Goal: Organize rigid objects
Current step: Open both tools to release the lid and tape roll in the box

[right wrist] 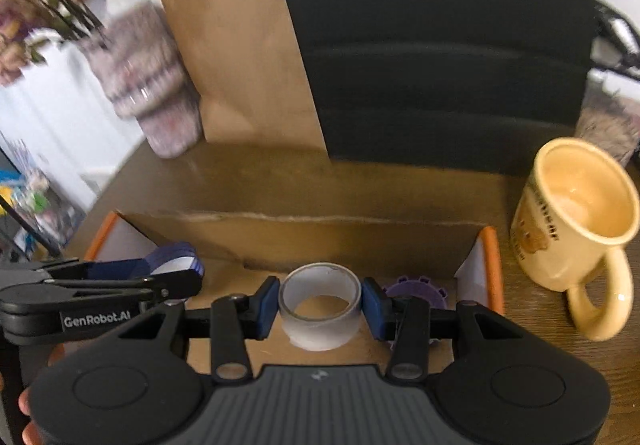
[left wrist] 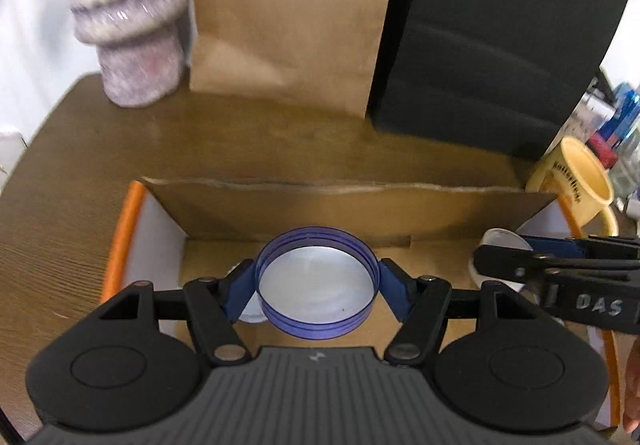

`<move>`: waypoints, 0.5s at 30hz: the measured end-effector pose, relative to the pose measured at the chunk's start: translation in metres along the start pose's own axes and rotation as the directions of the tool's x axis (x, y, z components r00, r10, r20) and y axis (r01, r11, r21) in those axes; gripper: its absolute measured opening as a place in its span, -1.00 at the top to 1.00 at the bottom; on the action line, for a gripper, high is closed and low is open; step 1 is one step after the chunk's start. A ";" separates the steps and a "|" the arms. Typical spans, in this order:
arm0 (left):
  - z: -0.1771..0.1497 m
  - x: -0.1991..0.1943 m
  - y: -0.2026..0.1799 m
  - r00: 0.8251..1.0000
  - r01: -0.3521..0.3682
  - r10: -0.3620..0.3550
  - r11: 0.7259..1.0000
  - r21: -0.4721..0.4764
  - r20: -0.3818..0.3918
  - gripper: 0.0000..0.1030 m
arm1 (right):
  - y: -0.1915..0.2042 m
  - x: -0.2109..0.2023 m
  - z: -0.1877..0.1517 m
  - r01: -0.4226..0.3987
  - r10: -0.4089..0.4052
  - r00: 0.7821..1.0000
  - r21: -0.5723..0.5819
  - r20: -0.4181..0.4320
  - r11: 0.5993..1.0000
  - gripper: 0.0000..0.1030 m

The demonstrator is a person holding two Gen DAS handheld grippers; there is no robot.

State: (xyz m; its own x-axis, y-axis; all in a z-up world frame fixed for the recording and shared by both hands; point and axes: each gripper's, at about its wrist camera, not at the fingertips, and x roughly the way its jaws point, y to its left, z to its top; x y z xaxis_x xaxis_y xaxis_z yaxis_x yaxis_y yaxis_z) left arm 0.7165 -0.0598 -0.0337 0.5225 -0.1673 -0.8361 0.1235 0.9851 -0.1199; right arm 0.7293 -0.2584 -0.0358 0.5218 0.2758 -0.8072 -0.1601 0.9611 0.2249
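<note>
Fingers on the left gripper (left wrist: 316, 287) are clamped on a round blue lid (left wrist: 316, 283), pretty wide, see-through blue rim with ridges around it and a pale whitish flat inside facing up at the camera. Blue pads press on its left and right sides. It's hanging over the inside of a shallow cardboard box (left wrist: 344, 201) with an orange rim and white end flaps, which sits on a brown wood-grain counter (left wrist: 60, 213).

Right gripper (right wrist: 320, 303) has its fingers squeezed on a roll of clear tape (right wrist: 320, 305), a frosty whitish ring with a hollow middle you can see the cardboard through. Also held over the box floor, not resting on it as far as I can tell. Just right of the tape, lying in the box, is a purple gear-shaped piece (right wrist: 416, 287) with little teeth round its edge, partly hidden behind the finger.

Both grippers are side by side, each shows up at the edge of the other's view.

Behind the box: a brown paper bag (left wrist: 288, 13) standing upright, a black bag (left wrist: 500, 33) next to it, and a blurry pinkish-grey patterned vase (left wrist: 132, 13) on the left. A cream mug (right wrist: 576, 221) with a big handle and brown print stands on the counter just right of the box.
</note>
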 end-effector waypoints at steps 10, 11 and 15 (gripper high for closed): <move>-0.002 0.021 -0.006 0.999 -0.044 0.044 0.999 0.004 -0.023 -0.37 | 0.007 0.023 -0.003 0.051 -0.053 0.998 -0.048 -0.037 0.998 0.06; -0.001 0.020 -0.005 0.999 -0.036 0.036 0.999 -0.004 -0.028 -0.39 | 0.006 0.022 -0.003 0.044 -0.046 0.998 -0.041 -0.034 0.998 -0.01; -0.001 0.003 0.005 1.000 -0.004 0.004 0.999 -0.044 -0.010 -0.54 | 0.008 0.009 -0.003 0.053 -0.053 0.999 -0.049 -0.006 0.997 -0.11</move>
State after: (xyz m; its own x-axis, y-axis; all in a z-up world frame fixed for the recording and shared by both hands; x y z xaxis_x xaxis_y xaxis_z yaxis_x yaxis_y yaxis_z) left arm 0.7181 -0.0554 -0.0376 0.5145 -0.1634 -0.8418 0.0846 0.9866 -0.1398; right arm 0.7303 -0.2487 -0.0427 0.5243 0.2241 -0.8215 -0.1728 0.9727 0.1551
